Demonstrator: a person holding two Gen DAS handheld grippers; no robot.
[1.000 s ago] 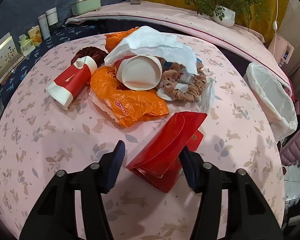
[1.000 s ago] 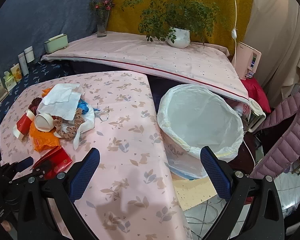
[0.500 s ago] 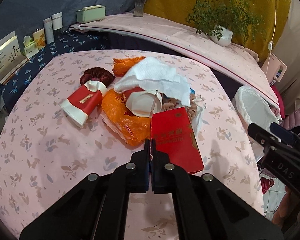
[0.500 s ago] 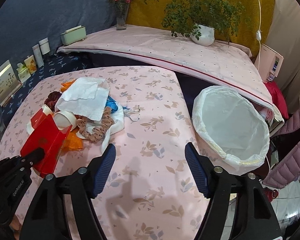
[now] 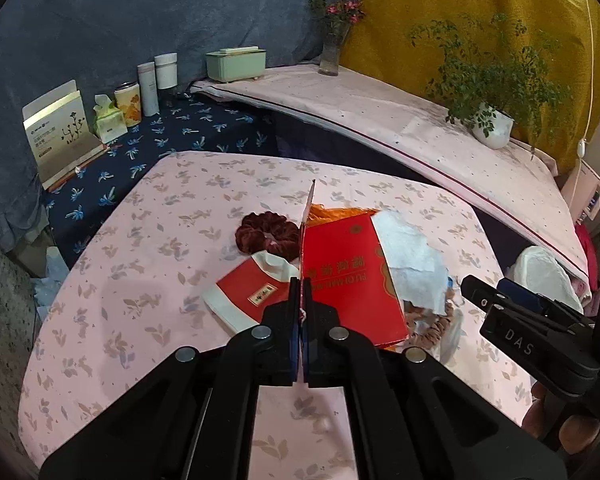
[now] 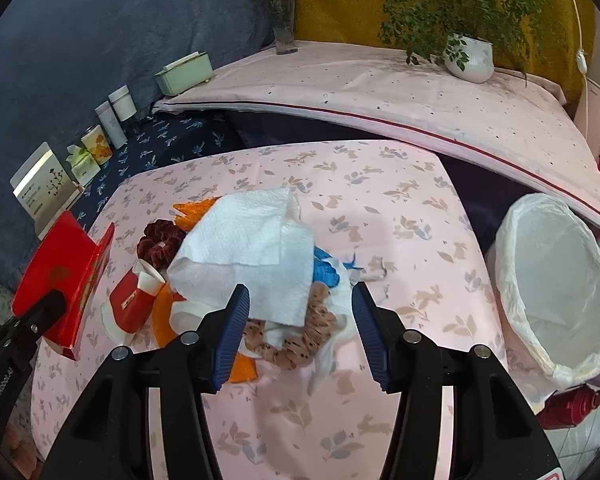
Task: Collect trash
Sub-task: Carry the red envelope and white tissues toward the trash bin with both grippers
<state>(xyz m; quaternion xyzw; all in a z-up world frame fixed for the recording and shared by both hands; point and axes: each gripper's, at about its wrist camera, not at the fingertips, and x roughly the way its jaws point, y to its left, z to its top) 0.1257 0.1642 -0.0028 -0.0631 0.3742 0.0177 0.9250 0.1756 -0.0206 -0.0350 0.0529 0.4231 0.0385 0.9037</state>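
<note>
1. Left tongs (image 5: 300, 312) are clamped tight on the thin edge of the red box (image 5: 348, 276), no gap showing between the pads. The box is up off the worktop (image 5: 132, 280) and tilted, hanging over the trash pile.
2. In the right wrist view the same red box (image 6: 64, 276) sits at the far left, held clear of the cloth with the left tongs (image 6: 46, 314) pinching its lower corner.
3. Right tongs (image 6: 300, 328) are roughly half open and have just been closing in. Nothing is gripped: the pads sit either side of the white paper towel (image 6: 252, 256) and the brown scrunchie (image 6: 296, 340), not pressing on them as far as I can see.
4. Both tongs point downward at the worktop. The right tongs (image 5: 496, 300) show at the right edge of the left view, with fingers of a hand (image 5: 556, 424) under them.
5. Rest of the pile: a red paper cup (image 6: 134, 300) on its side, an orange wrapper (image 6: 164, 320) and a dark red scrunchie (image 6: 160, 240), all touching or overlapping.
6. The white-lined bin (image 6: 556, 292) stands off the right edge of the worktop, well apart from the pile.
</note>
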